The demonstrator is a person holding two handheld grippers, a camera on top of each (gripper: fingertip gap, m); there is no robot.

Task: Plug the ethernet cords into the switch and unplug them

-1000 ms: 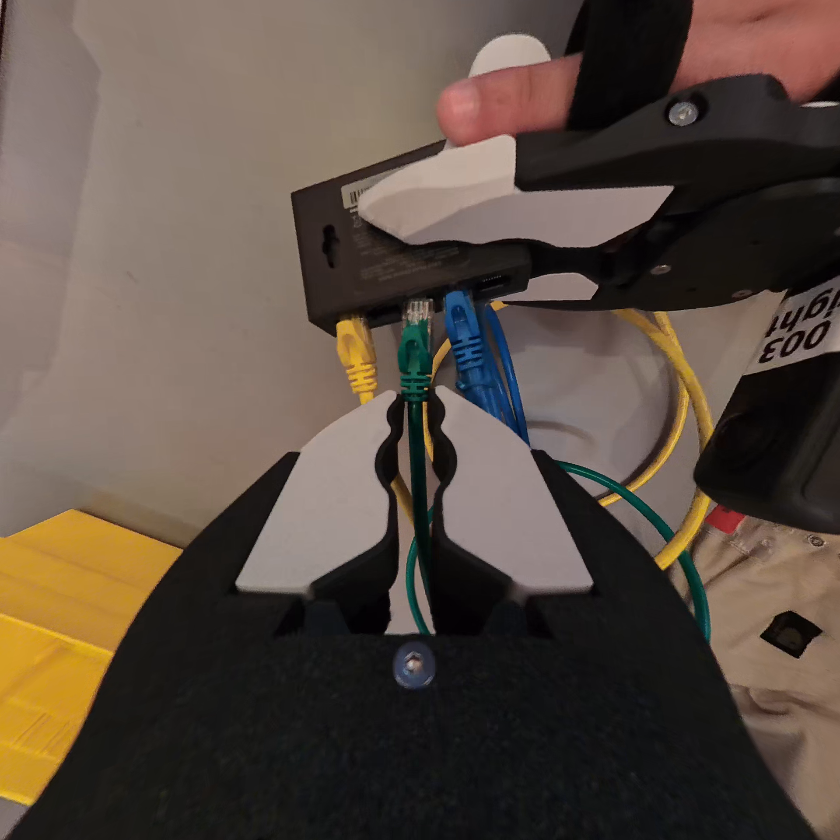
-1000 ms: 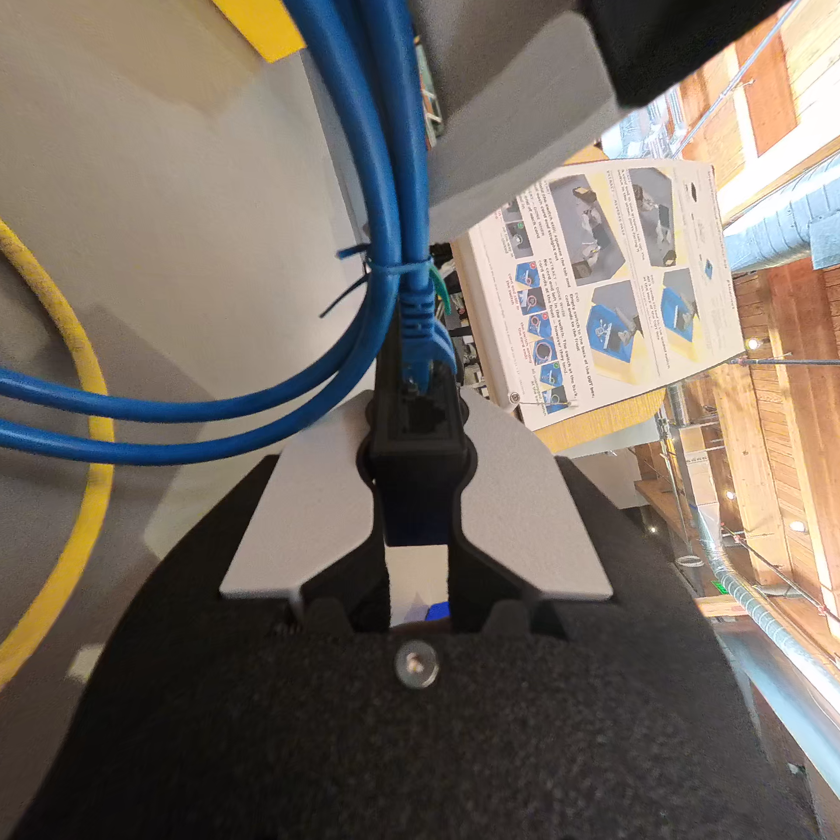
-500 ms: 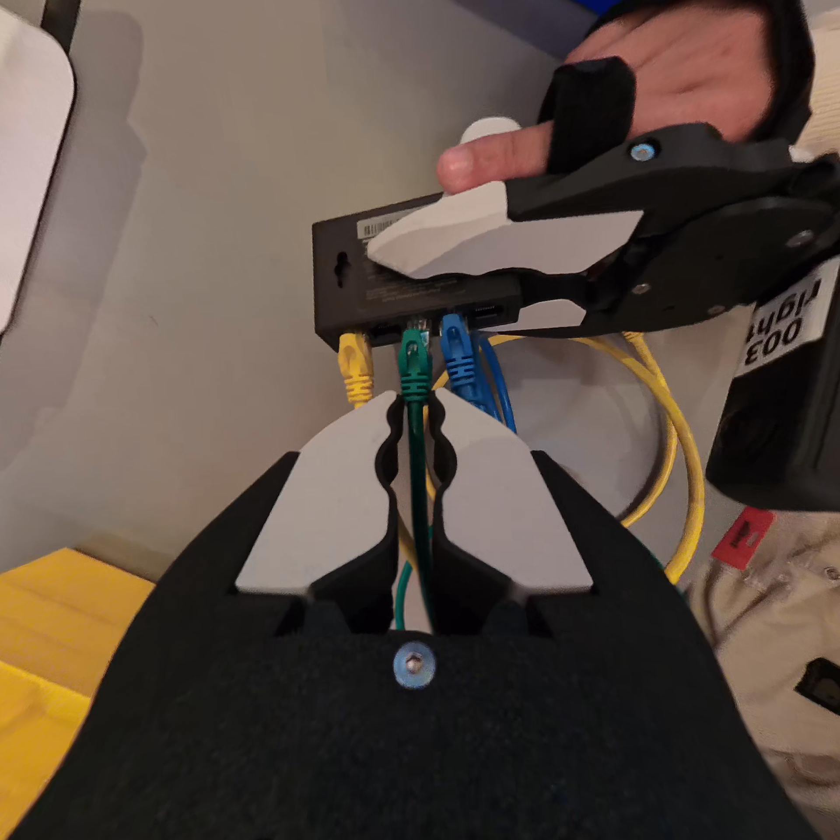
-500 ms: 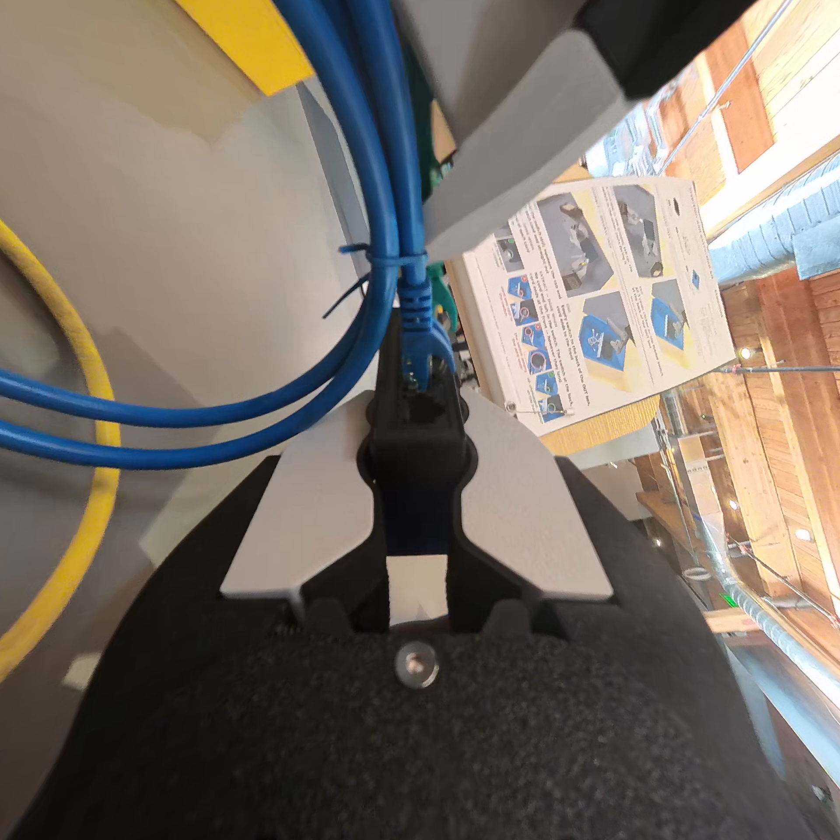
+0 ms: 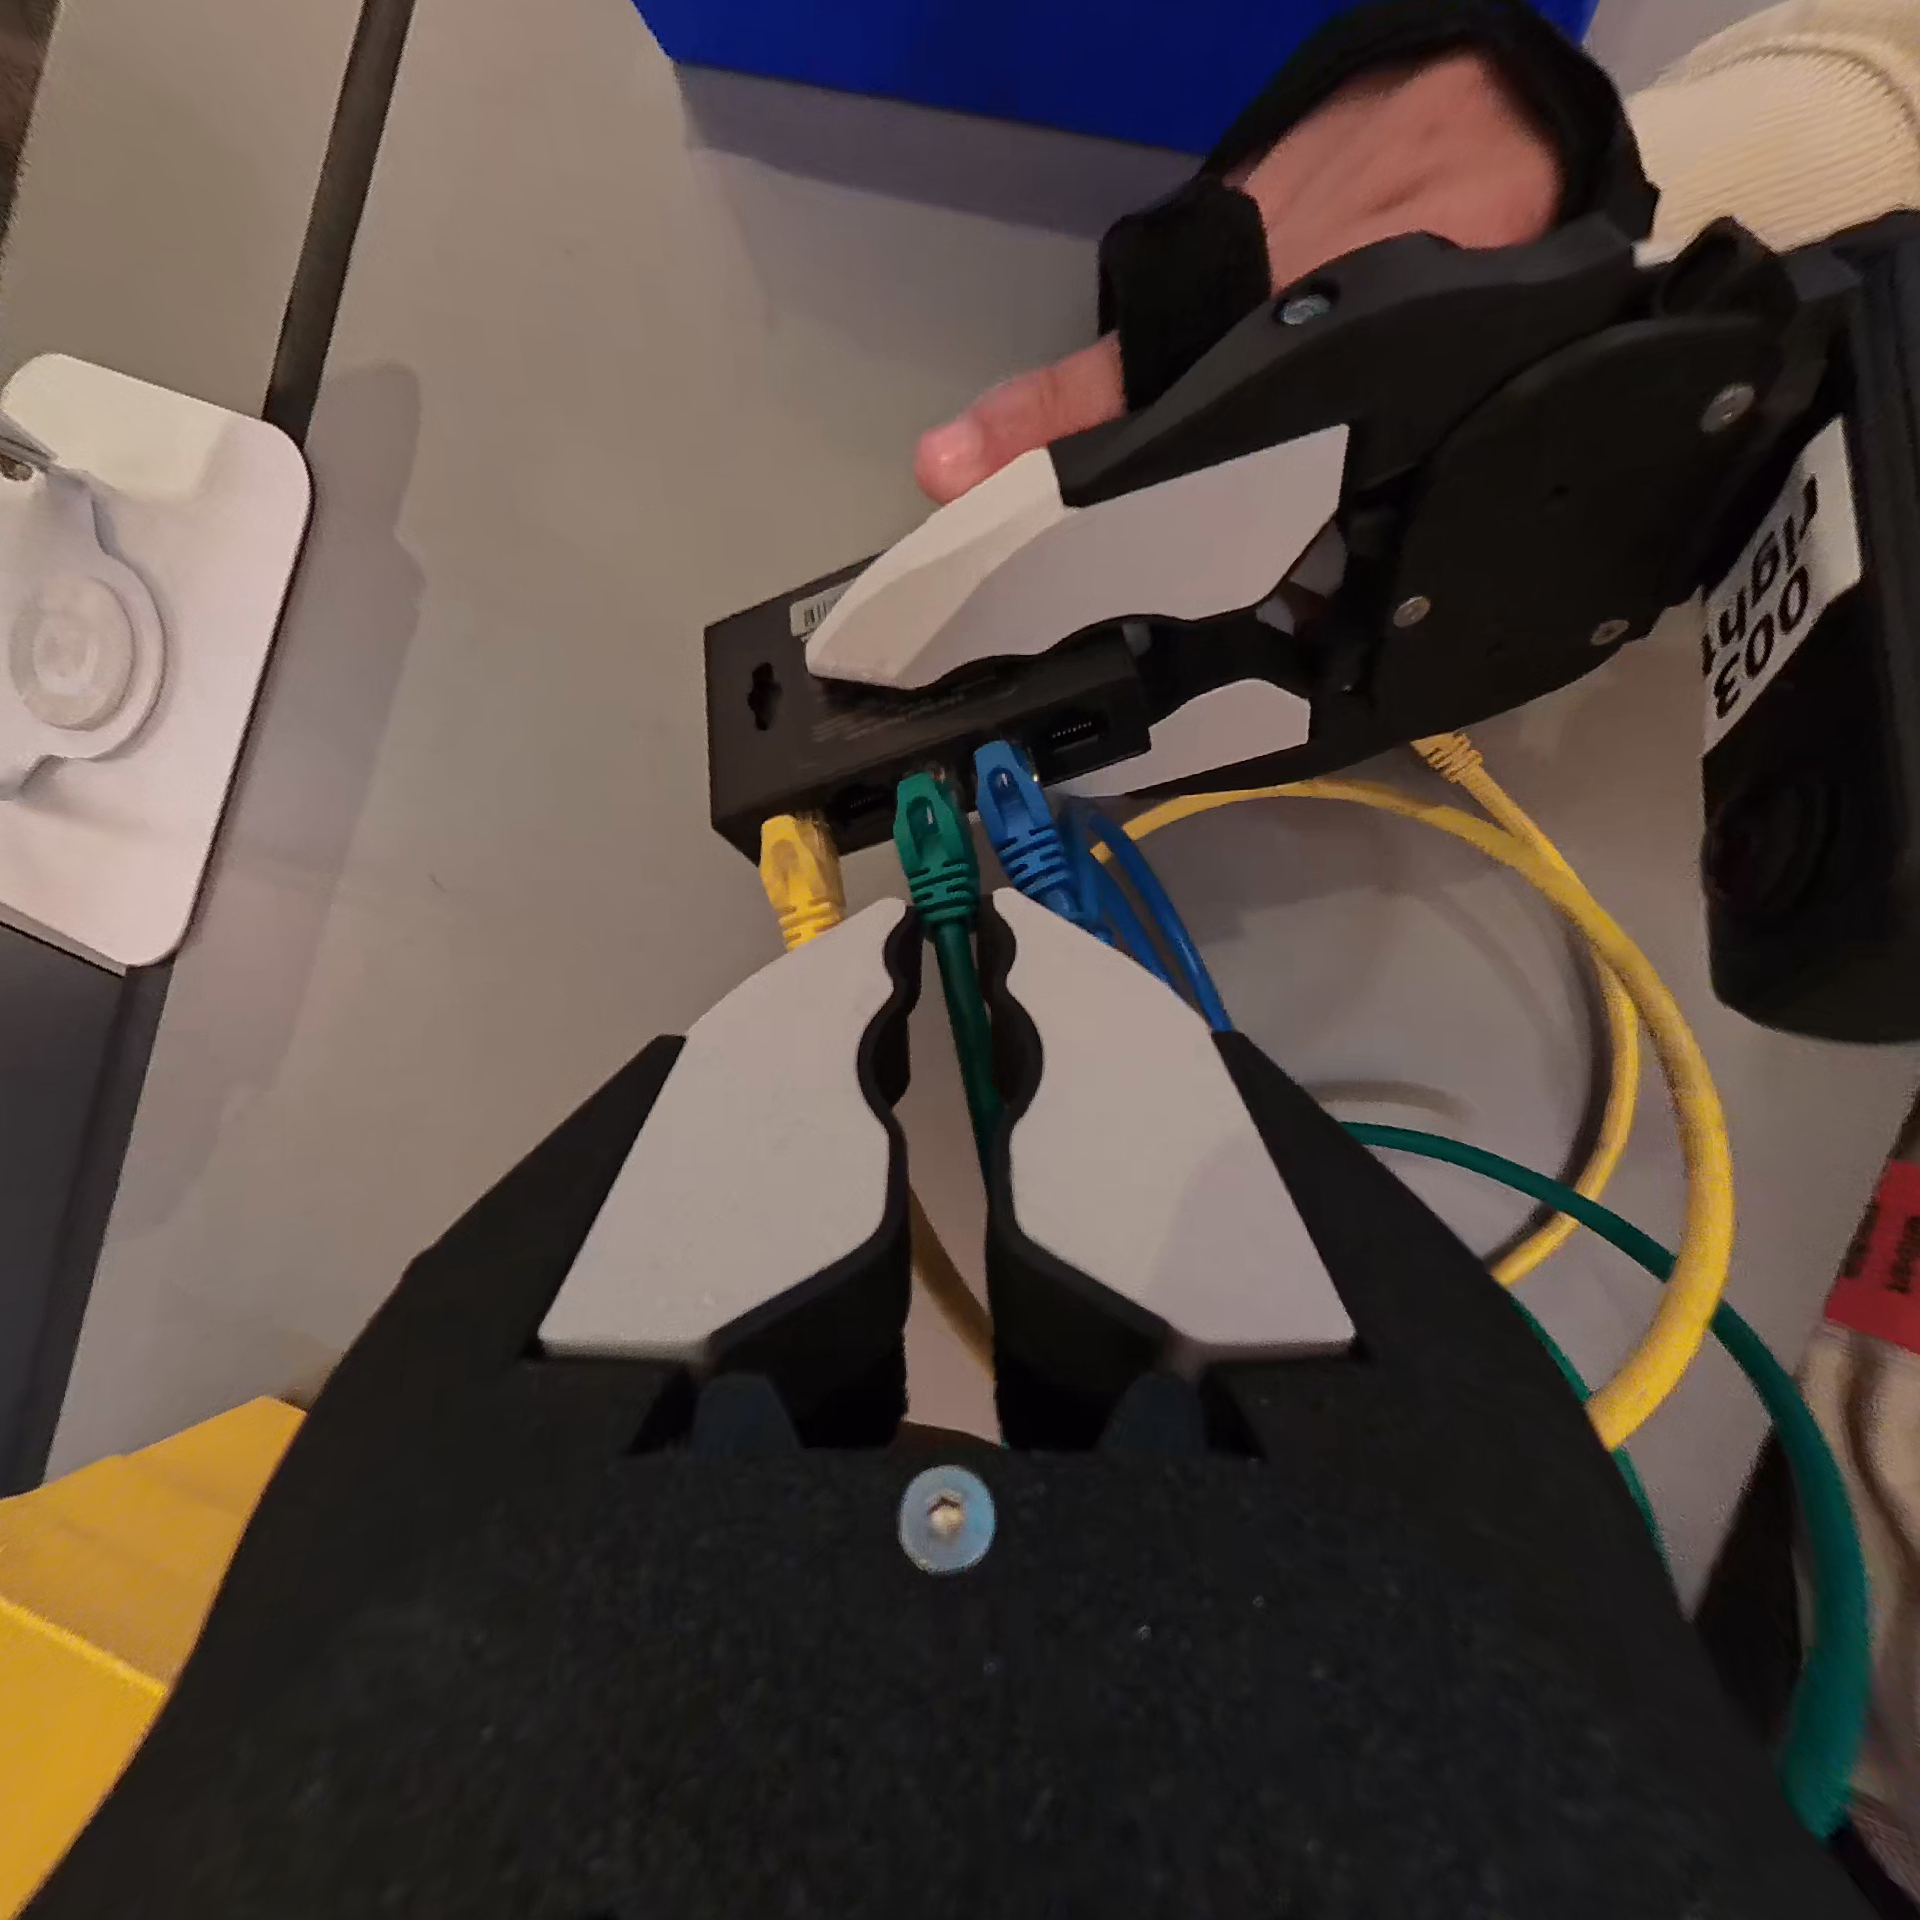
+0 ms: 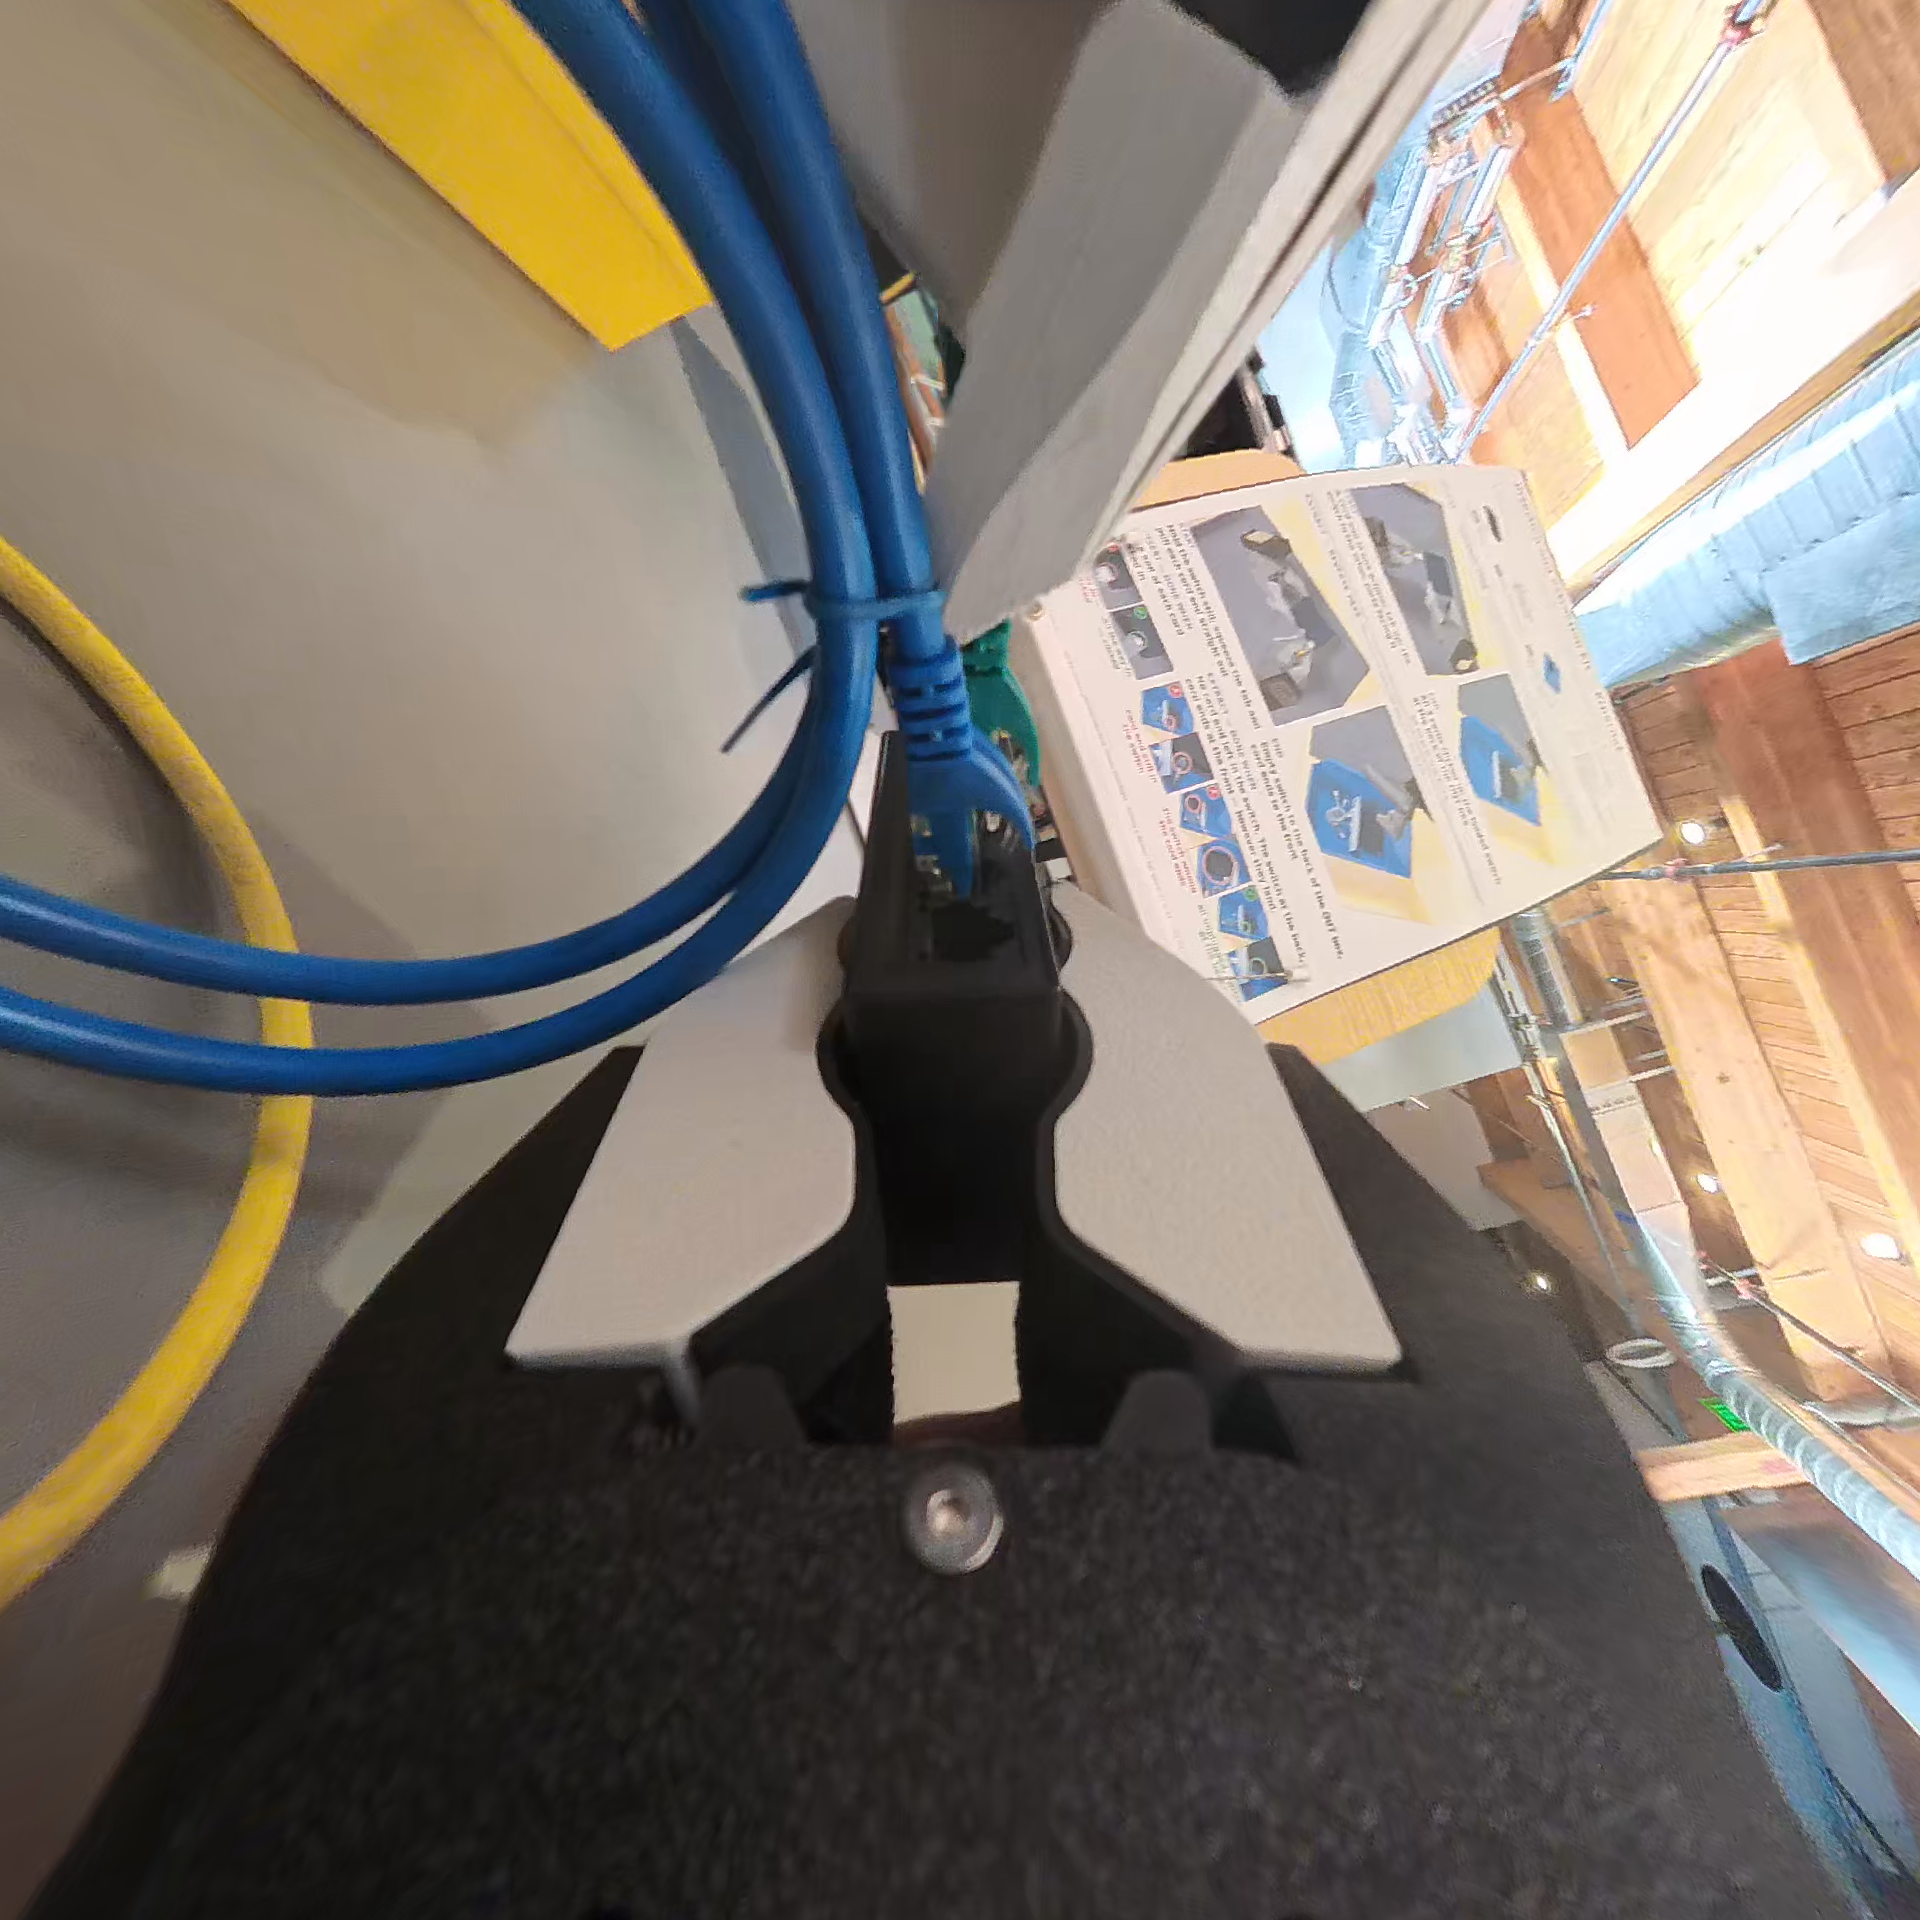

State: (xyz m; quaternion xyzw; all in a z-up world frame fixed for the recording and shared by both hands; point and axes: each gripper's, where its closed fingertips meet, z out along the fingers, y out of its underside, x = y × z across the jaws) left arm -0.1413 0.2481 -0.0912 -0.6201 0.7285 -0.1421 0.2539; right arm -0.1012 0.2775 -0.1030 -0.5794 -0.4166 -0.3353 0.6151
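Switch (image 5: 831,717) ports facing left gripper (image 5: 948,925), clamped endwise by right gripper (image 6: 951,977), left pinching green cord (image 5: 961,997)

Grey matte tabletop (image 5: 540,499) fills most of the left wrist view, lit softly from above, with faint shadows. A dark seam (image 5: 322,208) runs along its left edge. A white plastic holder (image 5: 114,644) sits at the far left, and a blue bin edge (image 5: 935,52) runs along the top. A yellow block (image 5: 94,1621) fills the bottom left corner. In the right wrist view, the same grey surface (image 6: 364,540) shows again with a yellow block (image 6: 488,166). An illustrated instruction sheet (image 6: 1351,727) stands on a wooden board. Behind it are warm wood plank walls (image 6: 1766,935), metal pipes (image 6: 1662,1299) and small spot lights (image 6: 1694,831).
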